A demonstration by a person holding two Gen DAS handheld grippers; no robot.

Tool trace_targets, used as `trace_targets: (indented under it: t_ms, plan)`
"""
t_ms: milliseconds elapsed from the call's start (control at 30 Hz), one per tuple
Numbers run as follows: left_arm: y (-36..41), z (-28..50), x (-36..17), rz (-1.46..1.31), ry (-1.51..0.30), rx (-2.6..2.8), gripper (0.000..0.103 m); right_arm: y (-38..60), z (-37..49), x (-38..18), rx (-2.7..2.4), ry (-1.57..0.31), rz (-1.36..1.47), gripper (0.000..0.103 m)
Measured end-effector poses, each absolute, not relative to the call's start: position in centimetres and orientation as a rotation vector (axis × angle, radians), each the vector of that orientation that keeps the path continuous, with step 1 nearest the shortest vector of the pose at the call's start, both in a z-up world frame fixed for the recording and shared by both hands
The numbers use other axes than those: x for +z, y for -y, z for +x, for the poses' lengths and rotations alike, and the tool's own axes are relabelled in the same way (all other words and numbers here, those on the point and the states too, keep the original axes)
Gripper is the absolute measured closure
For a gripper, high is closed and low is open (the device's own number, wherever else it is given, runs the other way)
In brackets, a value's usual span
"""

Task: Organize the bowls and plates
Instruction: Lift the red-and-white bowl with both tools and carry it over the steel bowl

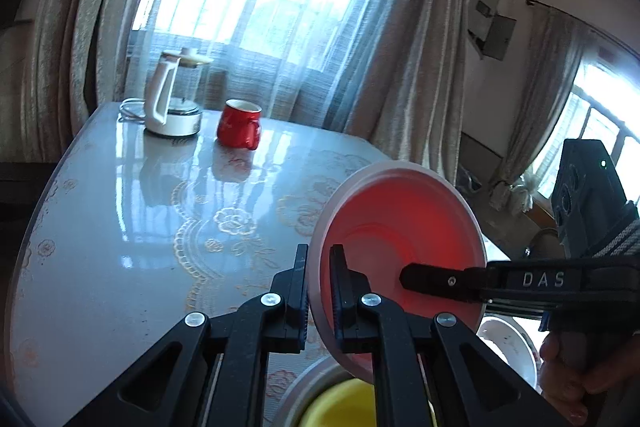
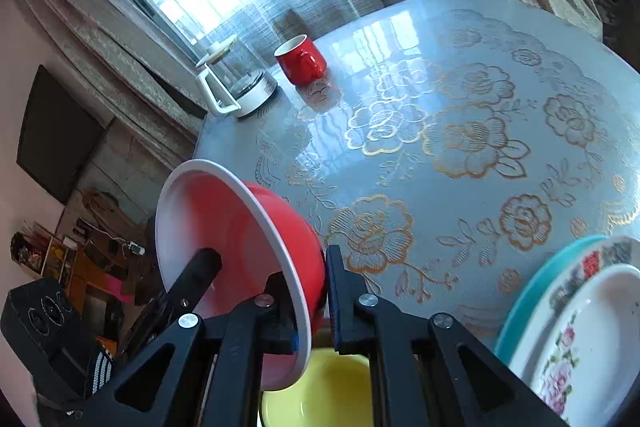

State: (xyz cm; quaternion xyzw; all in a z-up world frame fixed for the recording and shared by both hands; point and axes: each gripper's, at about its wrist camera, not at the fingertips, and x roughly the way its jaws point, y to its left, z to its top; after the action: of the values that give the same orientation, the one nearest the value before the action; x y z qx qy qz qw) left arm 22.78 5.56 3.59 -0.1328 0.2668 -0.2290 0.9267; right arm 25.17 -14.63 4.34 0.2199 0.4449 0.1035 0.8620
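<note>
The round red plastic bowl with a broad white rim [image 1: 400,247] is held tipped on edge in the air above the table, gripped at once by both tools. The left gripper [image 1: 319,303] is clamped on the bowl's rim at its lower left edge, one finger against the white outside and the other inside the red hollow. The right gripper [image 2: 308,303] pinches the opposite side of the rim [image 2: 280,259], its left finger inside the bowl and its right finger against the red outer wall; in the left wrist view this same tool reaches in from the right, one black finger lying across the bowl's inside, with a person's hand [image 1: 576,375] around its handle. Directly below both sets of fingers sits a round yellow bowl with a pale rim [image 2: 320,391], partly hidden by the tools. To the right of the right gripper lies a stack of plates: a white plate with pink flower print [image 2: 580,347] on a patterned plate, on a teal plate [image 2: 540,291]. All of this rests on a glossy grey table with gold floral patterns [image 2: 460,147]. Far ahead of the grippers, near the curtained window, stand a red ceramic mug [image 1: 239,124] and, just beside it, a glass kettle with a white handle and base [image 1: 172,99].
</note>
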Motion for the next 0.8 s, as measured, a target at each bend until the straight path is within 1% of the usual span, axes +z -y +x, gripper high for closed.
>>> trace_targets:
  t_ms: [200,367,800]
  plan:
    - [-4.1,20.7,4.3,-0.218,-0.522,-0.503,0.094,15.8,23.1,4.3,0.218,-0.936,0.499,0.093]
    - [-4.6,18.3,3.6,-0.246,-0.560,-0.477,0.094,16.3,21.2,4.2,0.254,-0.937,0.511,0.093]
    - [-4.9,14.1,1.7,-0.231,-0.664,-0.370,0.094,15.9,17.9,1.0,0.362,-1.010,0.562,0.091]
